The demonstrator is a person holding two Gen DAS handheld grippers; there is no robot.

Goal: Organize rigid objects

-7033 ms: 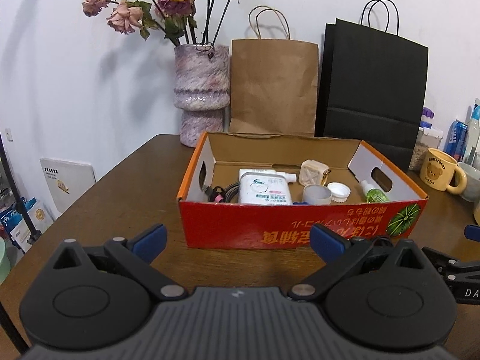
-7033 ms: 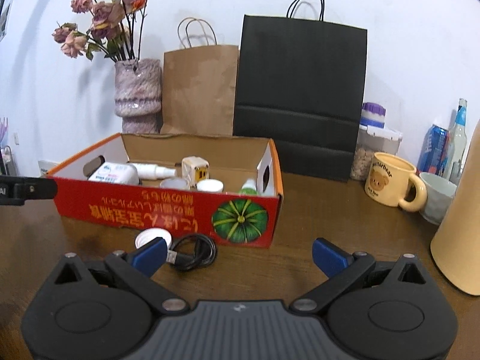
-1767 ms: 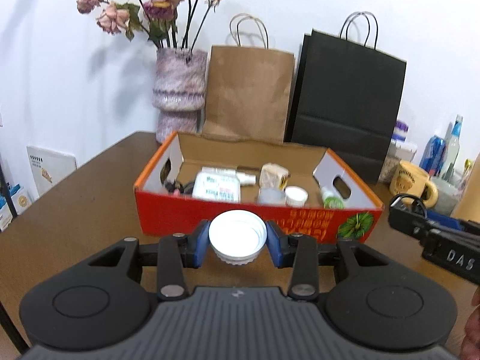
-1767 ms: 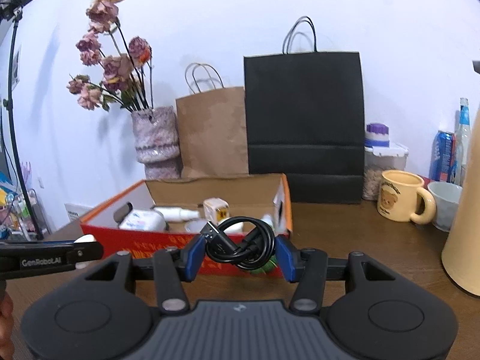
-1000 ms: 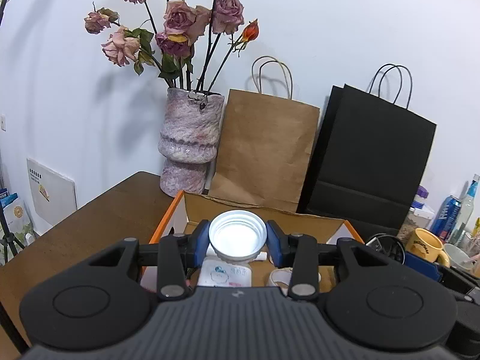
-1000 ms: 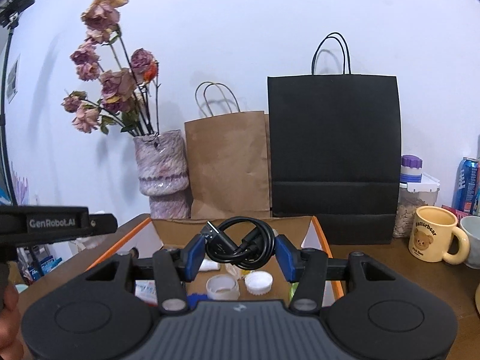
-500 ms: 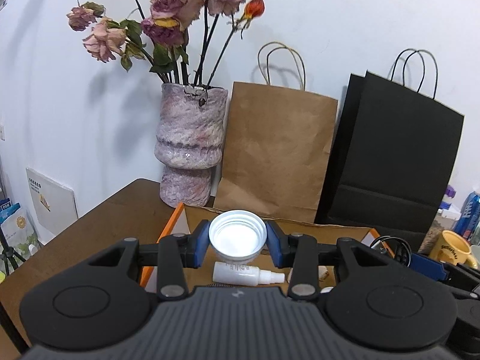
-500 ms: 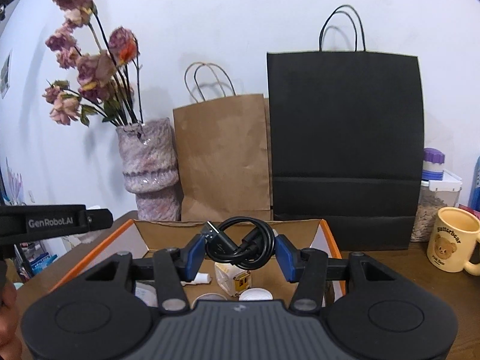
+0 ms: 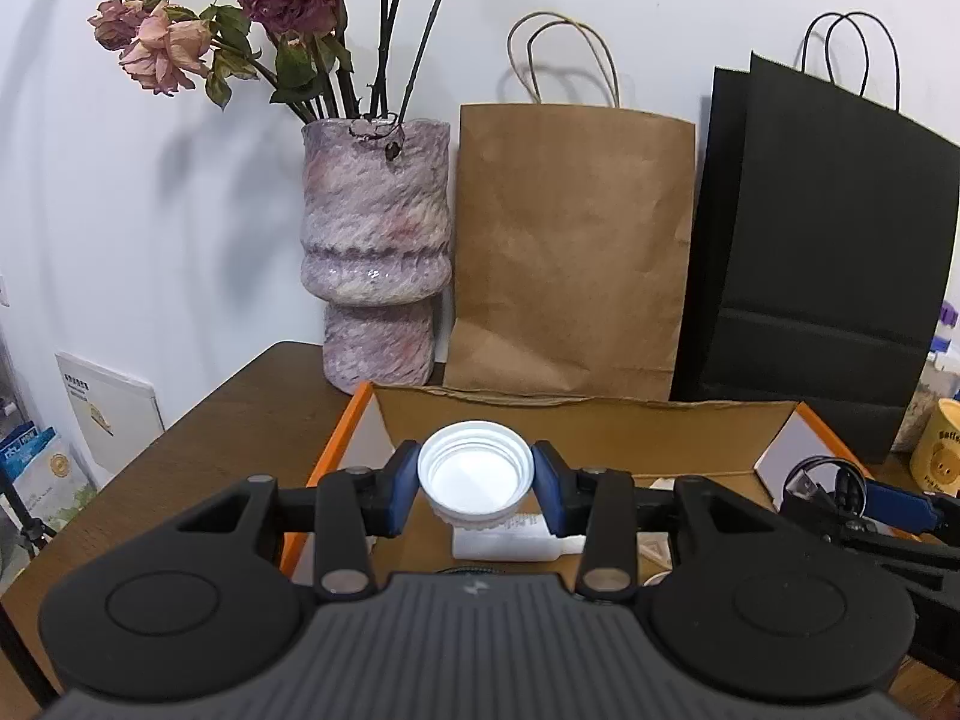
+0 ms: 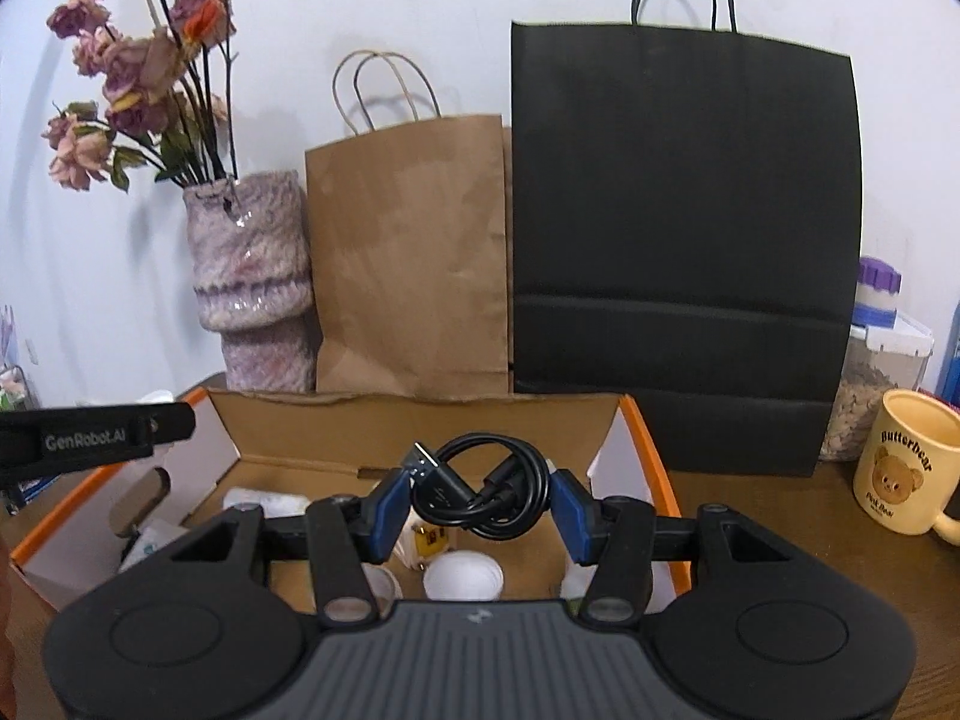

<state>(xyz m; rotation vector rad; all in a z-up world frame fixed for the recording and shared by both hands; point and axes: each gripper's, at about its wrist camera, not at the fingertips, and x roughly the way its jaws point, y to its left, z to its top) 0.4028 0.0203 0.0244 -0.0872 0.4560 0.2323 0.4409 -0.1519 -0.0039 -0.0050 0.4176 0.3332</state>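
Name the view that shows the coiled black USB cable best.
Right wrist view: the coiled black USB cable sits centred and sharp, clamped in the right gripper. The left wrist view catches it only partly, near the right edge.

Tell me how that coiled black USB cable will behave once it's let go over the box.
The USB cable, pinched in the right tool, looks floppy: its loops bulge unevenly. Released, it will probably spring looser and may sprawl over items in the cardboard box. It seems light and unlikely to roll.

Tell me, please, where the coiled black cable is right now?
The coiled black cable is clamped in the right gripper, held above the open cardboard box, in front of the brown paper bag.
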